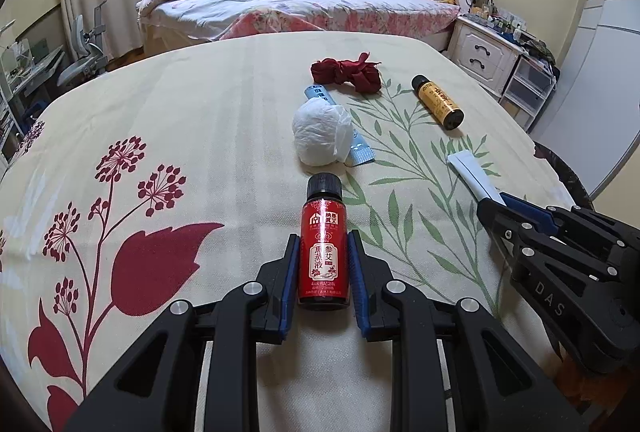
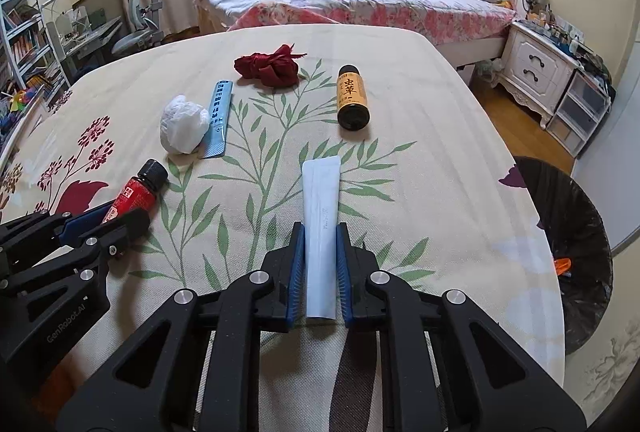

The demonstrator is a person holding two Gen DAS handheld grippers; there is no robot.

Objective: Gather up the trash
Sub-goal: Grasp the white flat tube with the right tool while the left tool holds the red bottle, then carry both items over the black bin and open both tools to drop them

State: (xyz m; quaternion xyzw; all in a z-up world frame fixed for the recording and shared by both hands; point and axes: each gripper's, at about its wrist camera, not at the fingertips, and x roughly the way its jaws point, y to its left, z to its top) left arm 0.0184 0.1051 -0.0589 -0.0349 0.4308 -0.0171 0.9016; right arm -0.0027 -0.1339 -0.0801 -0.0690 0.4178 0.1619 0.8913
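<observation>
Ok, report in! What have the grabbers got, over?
Left hand-held gripper shut on red bottle. Right hand-held gripper shut on white tube. Both low over tablecloth. Bin at right, path clear.

Bottle (image 1: 324, 248) left of tube (image 2: 321, 232); bin (image 2: 576, 252) rightmost

"DAS" on right tool (image 1: 493, 208) (left tool (image 2: 120, 228): "GenRobot.AI")

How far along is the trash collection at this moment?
Early. Done: only something orange shows in the black-lined bin. In hand: the left gripper is shut on the red bottle, the right gripper on the white tube. Left on the table: the white wad, blue strip, red ribbon and yellow bottle.
</observation>
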